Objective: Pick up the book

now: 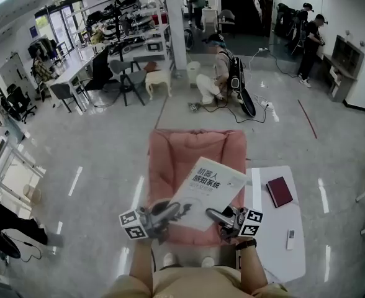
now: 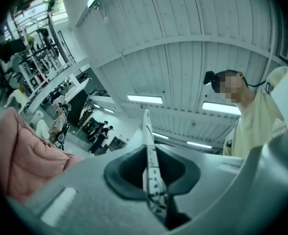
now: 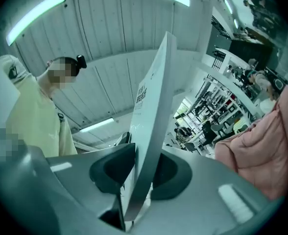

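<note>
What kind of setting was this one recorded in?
Probably an open-plan lab or workshop: long work tables loaded with equipment, office chairs, cables trailing over a polished floor, and people standing at gear along the walls.

The white book (image 1: 208, 194), closed and tilted, hangs above a pink cushion (image 1: 170, 154).

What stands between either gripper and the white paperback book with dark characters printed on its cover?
Nothing visible does. The left gripper and the right gripper each clamp an edge of the white paperback book, which is held over the pink padded cushion.
</note>
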A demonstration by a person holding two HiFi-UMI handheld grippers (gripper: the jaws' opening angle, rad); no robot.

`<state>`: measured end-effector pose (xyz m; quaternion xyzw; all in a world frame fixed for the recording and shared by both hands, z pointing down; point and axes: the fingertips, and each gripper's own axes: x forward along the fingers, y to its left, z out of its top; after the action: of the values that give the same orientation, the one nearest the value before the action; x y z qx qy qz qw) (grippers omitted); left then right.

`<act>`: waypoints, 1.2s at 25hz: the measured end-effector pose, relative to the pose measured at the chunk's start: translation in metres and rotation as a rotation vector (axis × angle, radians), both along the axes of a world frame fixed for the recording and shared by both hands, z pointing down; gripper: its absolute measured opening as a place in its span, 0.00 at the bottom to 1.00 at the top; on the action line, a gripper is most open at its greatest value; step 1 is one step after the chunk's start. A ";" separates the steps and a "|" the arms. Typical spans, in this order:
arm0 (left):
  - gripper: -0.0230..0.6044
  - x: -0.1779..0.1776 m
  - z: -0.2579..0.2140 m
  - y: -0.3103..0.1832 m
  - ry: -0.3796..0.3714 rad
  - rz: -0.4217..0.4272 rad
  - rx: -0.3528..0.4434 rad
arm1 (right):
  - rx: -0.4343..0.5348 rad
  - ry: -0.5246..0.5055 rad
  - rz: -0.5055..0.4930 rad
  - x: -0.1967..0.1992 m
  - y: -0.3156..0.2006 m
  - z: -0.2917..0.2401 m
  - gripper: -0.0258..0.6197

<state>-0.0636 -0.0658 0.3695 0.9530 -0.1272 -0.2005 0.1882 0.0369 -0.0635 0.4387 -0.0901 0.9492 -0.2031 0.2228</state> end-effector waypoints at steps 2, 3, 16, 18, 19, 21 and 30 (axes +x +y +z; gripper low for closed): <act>0.11 -0.018 -0.010 -0.013 -0.019 -0.036 0.010 | 0.026 0.090 0.050 -0.018 -0.009 -0.015 0.17; 0.11 -0.026 -0.016 -0.018 -0.033 -0.057 0.019 | 0.035 0.135 0.078 -0.027 -0.014 -0.022 0.17; 0.15 -0.071 -0.009 -0.106 -0.291 -0.447 0.138 | -0.048 0.389 0.525 -0.076 -0.094 -0.046 0.18; 0.16 -0.069 -0.003 -0.118 -0.333 -0.483 0.145 | -0.047 0.410 0.603 -0.074 -0.105 -0.053 0.18; 0.17 -0.069 -0.001 -0.122 -0.348 -0.493 0.148 | -0.039 0.425 0.638 -0.074 -0.109 -0.056 0.18; 0.17 -0.071 0.001 -0.125 -0.357 -0.502 0.153 | -0.016 0.451 0.693 -0.075 -0.112 -0.062 0.18; 0.18 -0.074 -0.003 -0.132 -0.313 -0.483 0.144 | 0.015 0.422 0.753 -0.078 -0.112 -0.074 0.14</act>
<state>-0.1375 -0.1978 0.3663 0.9253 -0.3634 -0.0985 0.0449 -0.0412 -0.1754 0.3644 -0.4682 0.8763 -0.0777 0.0830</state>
